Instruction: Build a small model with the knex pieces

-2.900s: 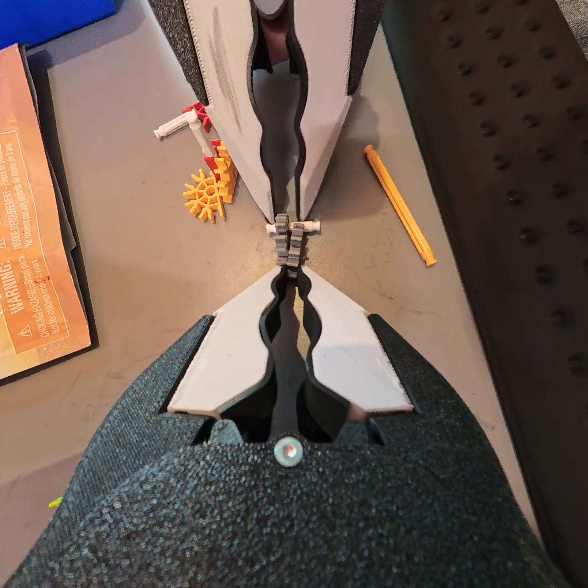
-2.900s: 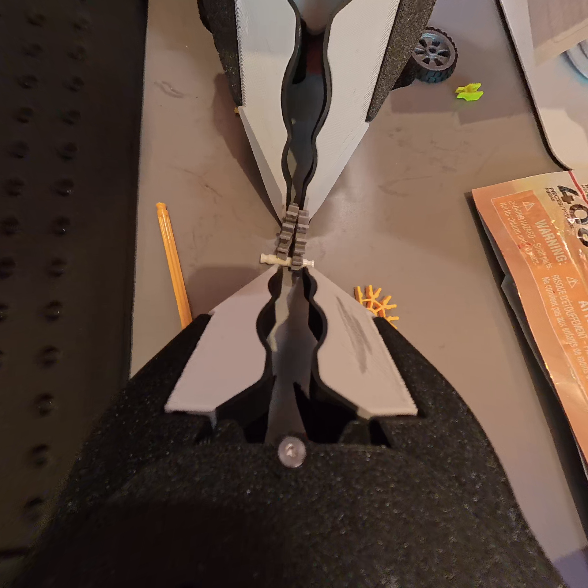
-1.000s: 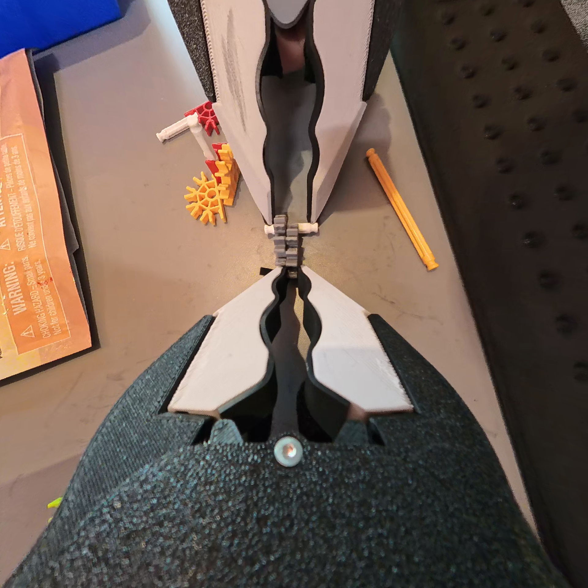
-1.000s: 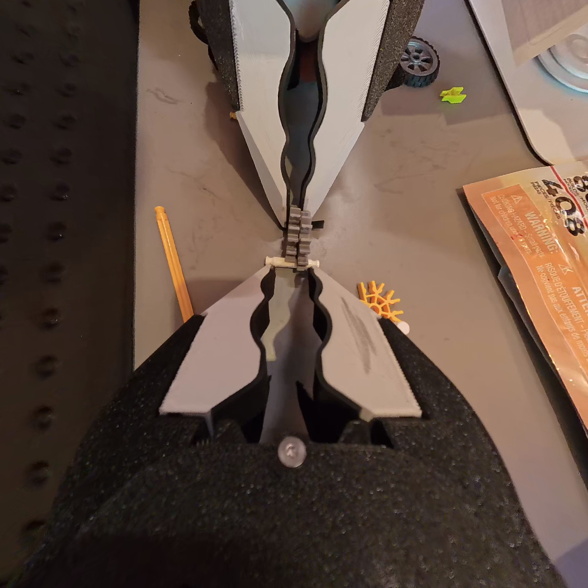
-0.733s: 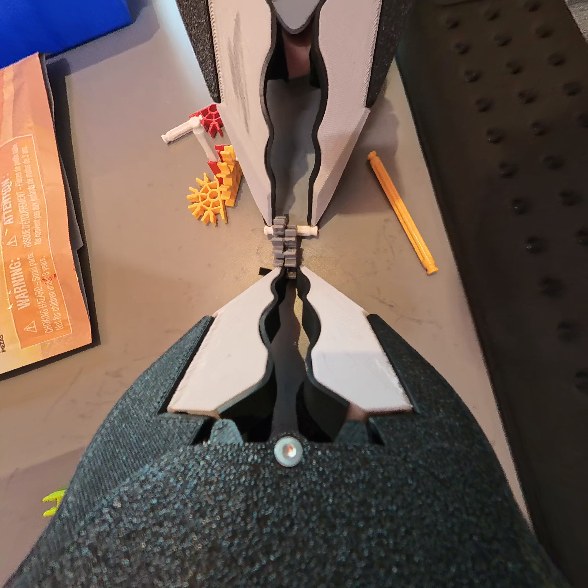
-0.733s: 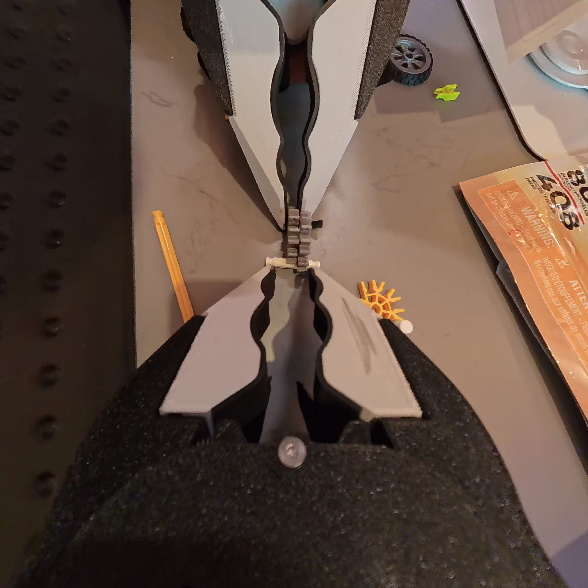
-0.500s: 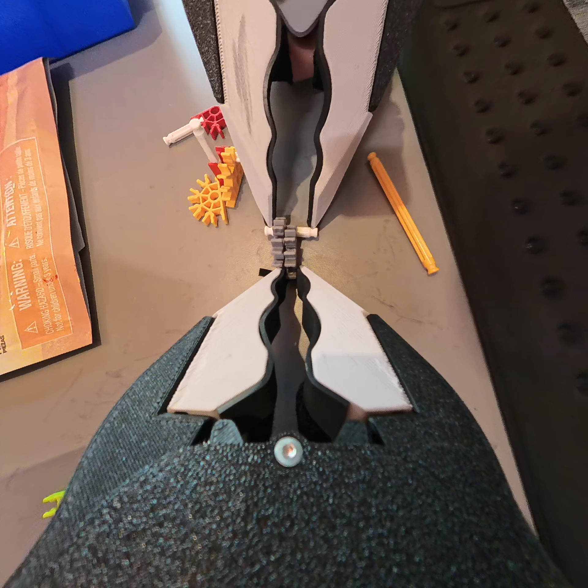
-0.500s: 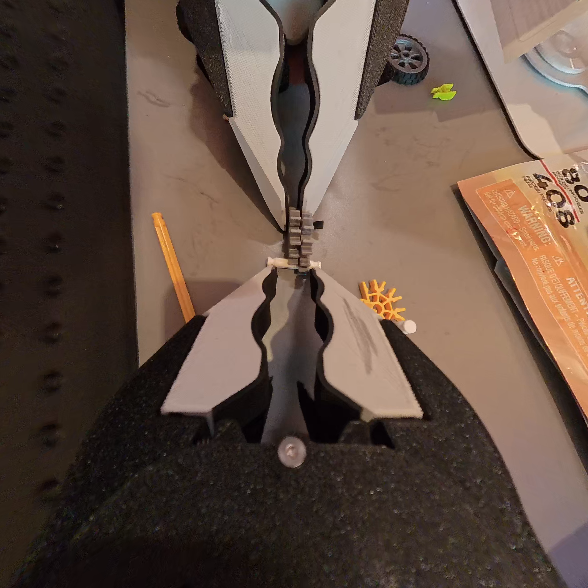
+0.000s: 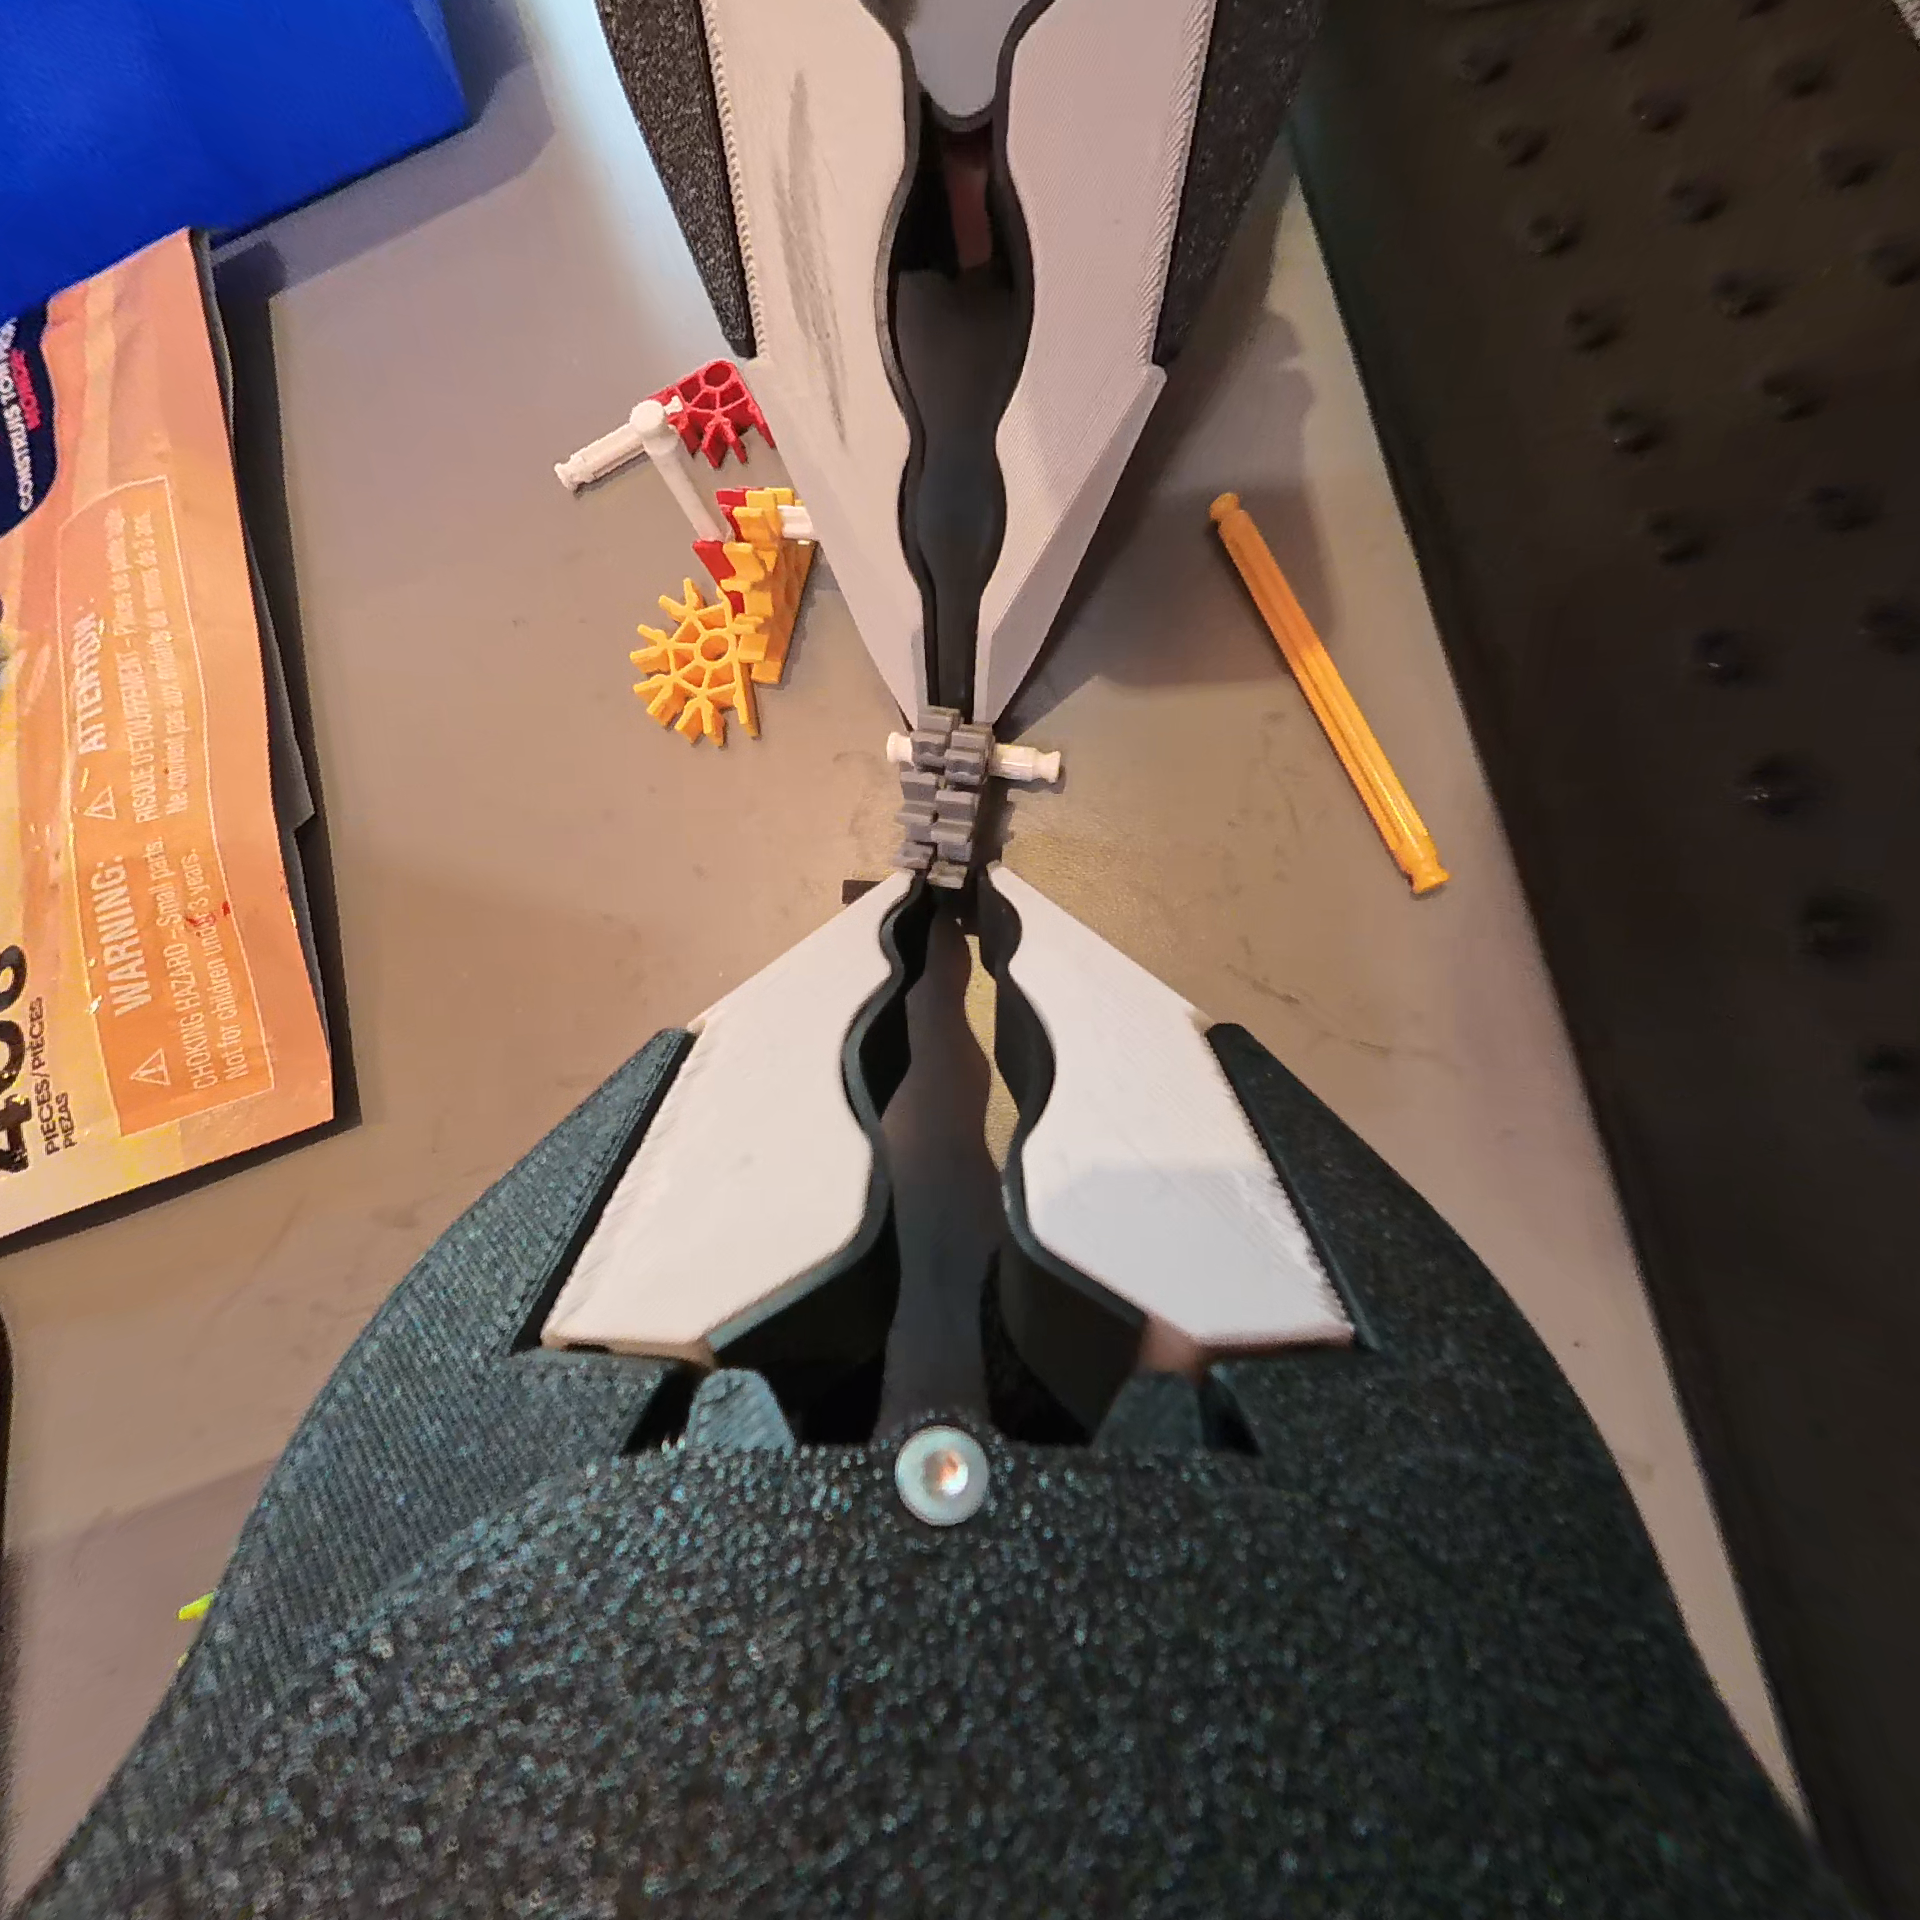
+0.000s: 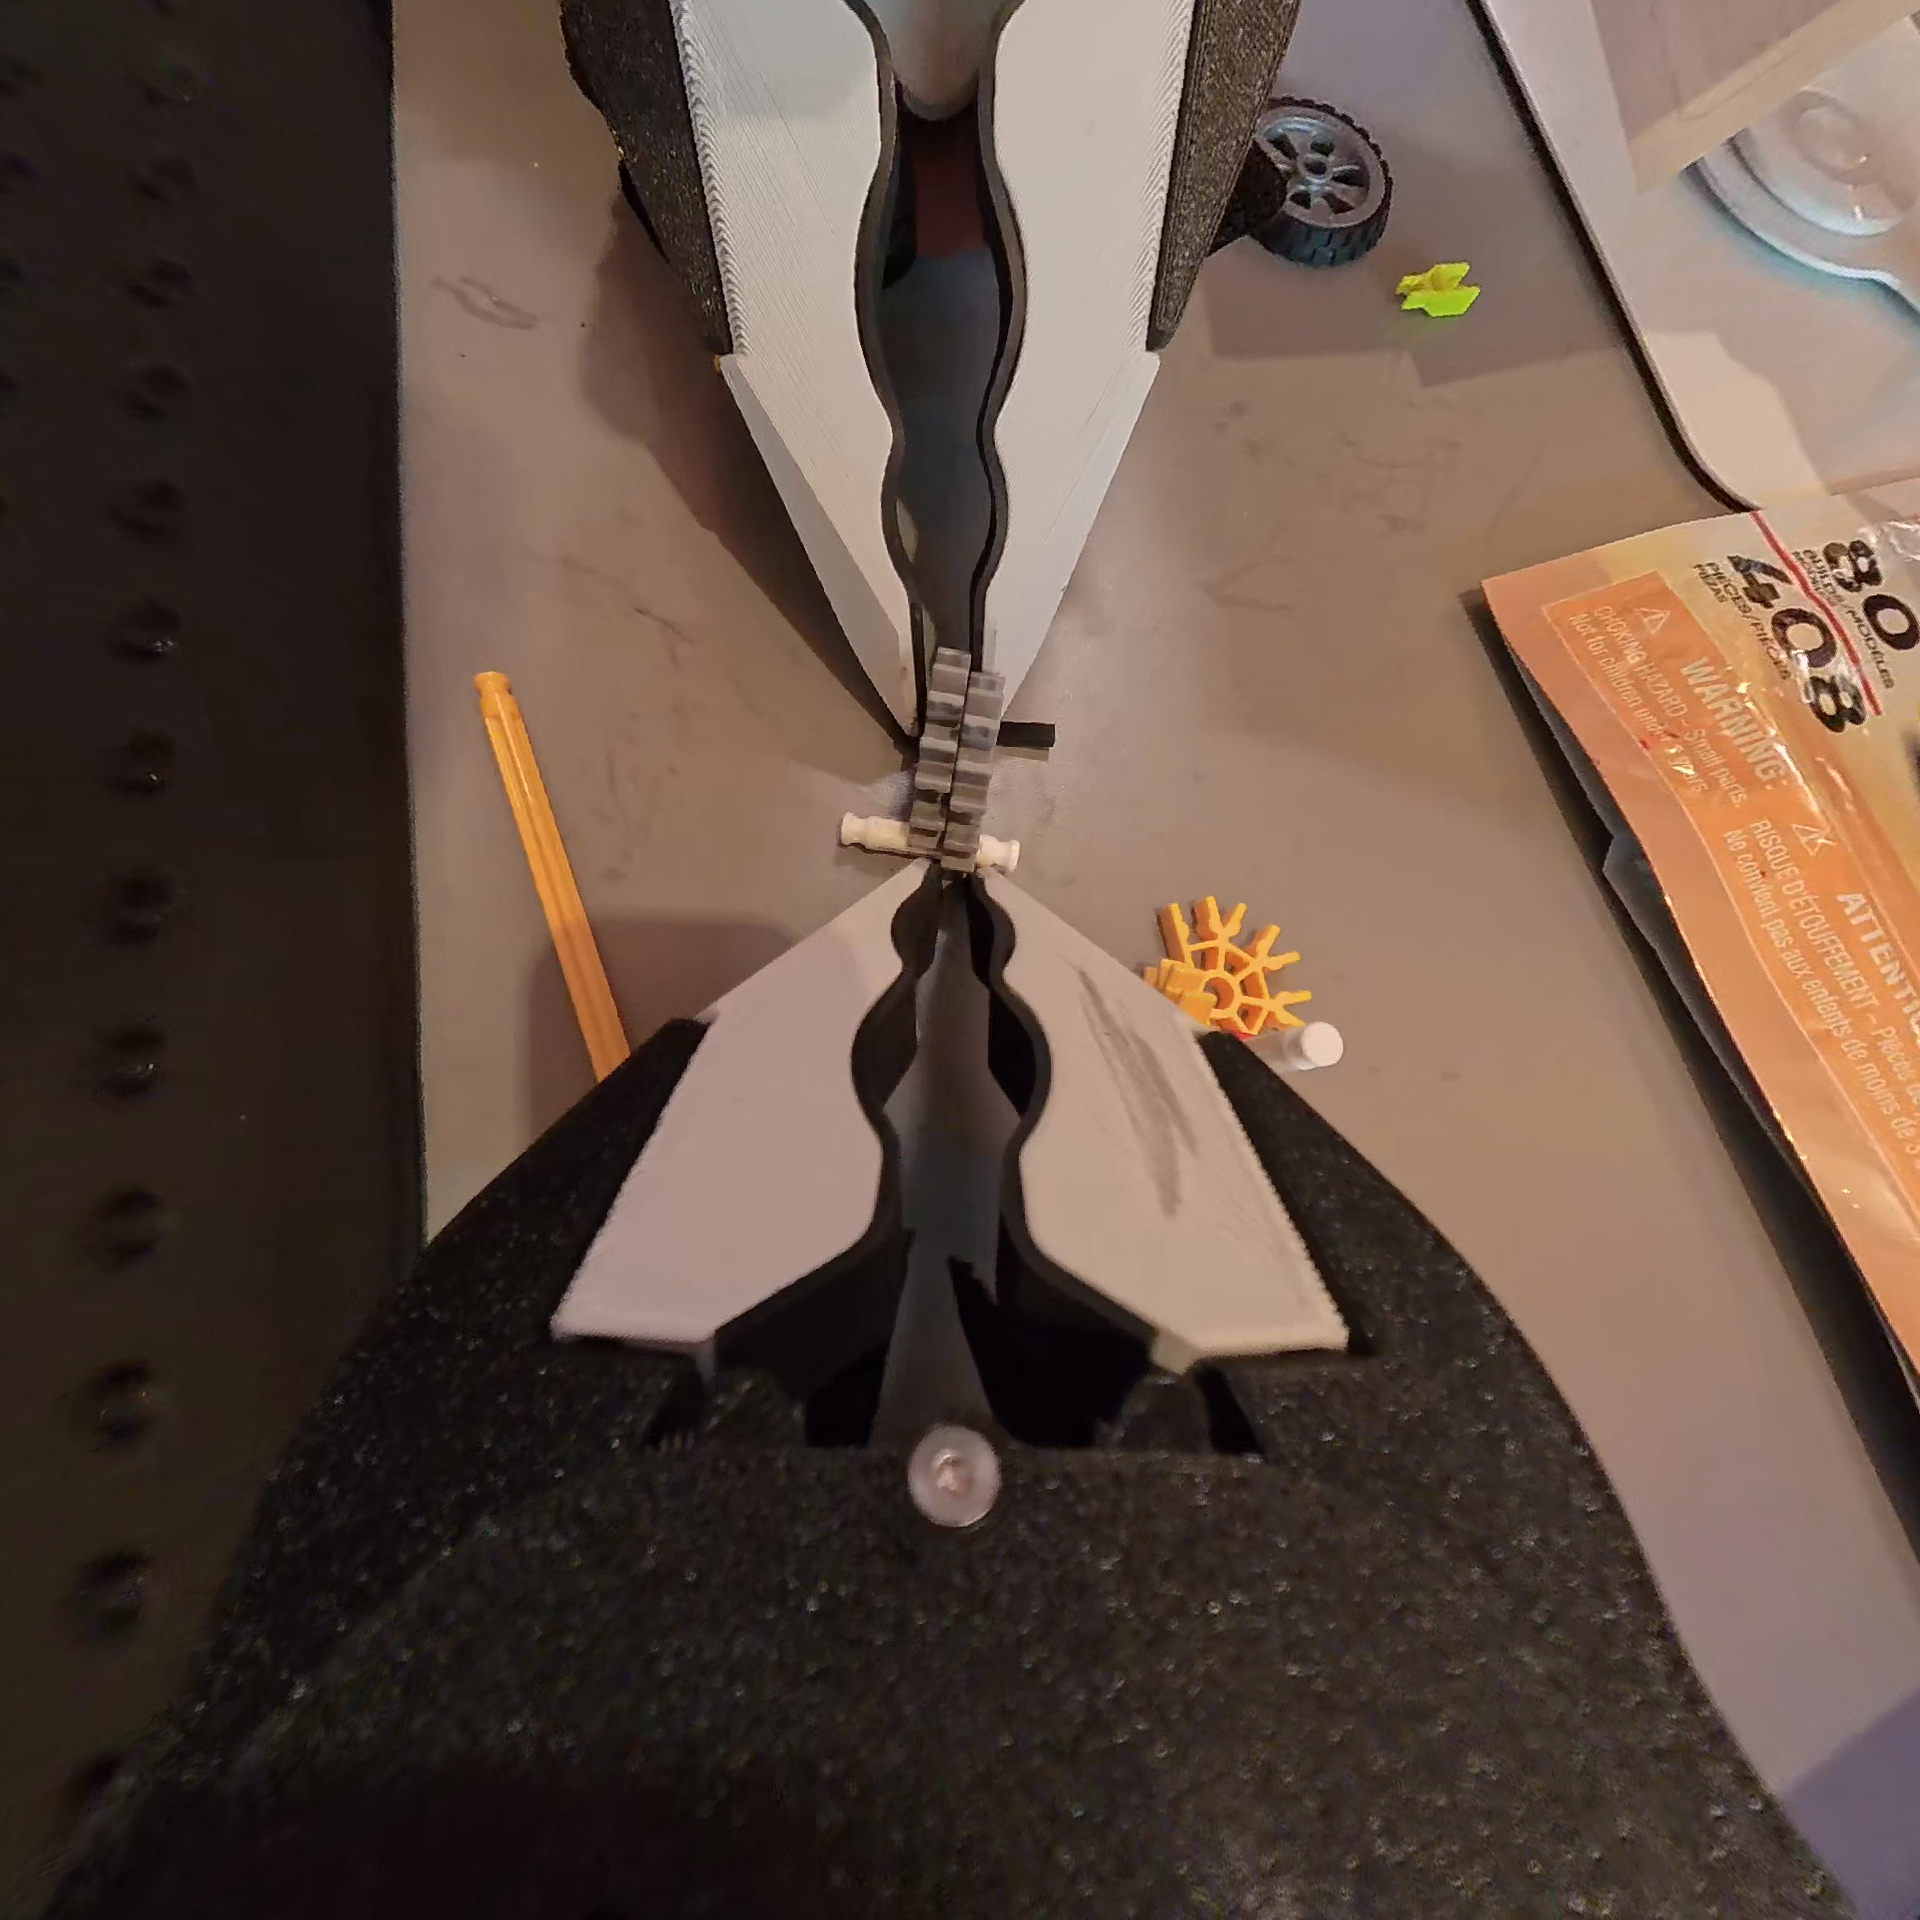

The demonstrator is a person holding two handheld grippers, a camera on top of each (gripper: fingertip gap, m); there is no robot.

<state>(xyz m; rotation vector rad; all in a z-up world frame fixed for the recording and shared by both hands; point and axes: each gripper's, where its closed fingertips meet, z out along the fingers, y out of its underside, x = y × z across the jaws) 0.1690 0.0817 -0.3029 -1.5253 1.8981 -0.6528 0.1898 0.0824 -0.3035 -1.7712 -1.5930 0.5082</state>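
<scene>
Between the two tools in the left wrist view, a small grey toothed piece (image 9: 940,805) hangs above the grey bench (image 9: 499,831), pinched from both ends so neither tool carries it alone. The left gripper (image 9: 948,883) has its jaws closed on the near end; the right gripper (image 9: 948,707) comes in from the far side, jaws closed on the end where a white pin (image 9: 1029,767) crosses. A red and yellow cluster (image 9: 727,582) lies to the left, partly behind the far tool; an orange rod (image 9: 1325,691) lies right, beside a black mat (image 9: 1662,623). From the right wrist view the grip reads the same, mirrored: right gripper (image 10: 951,888) near, left gripper (image 10: 951,665) far. A short black stub (image 10: 1029,736) juts out; what it is cannot be told. A toy wheel (image 10: 1320,197) is half hidden behind the far tool, and an orange packet (image 10: 1714,831) runs off the right edge.
</scene>
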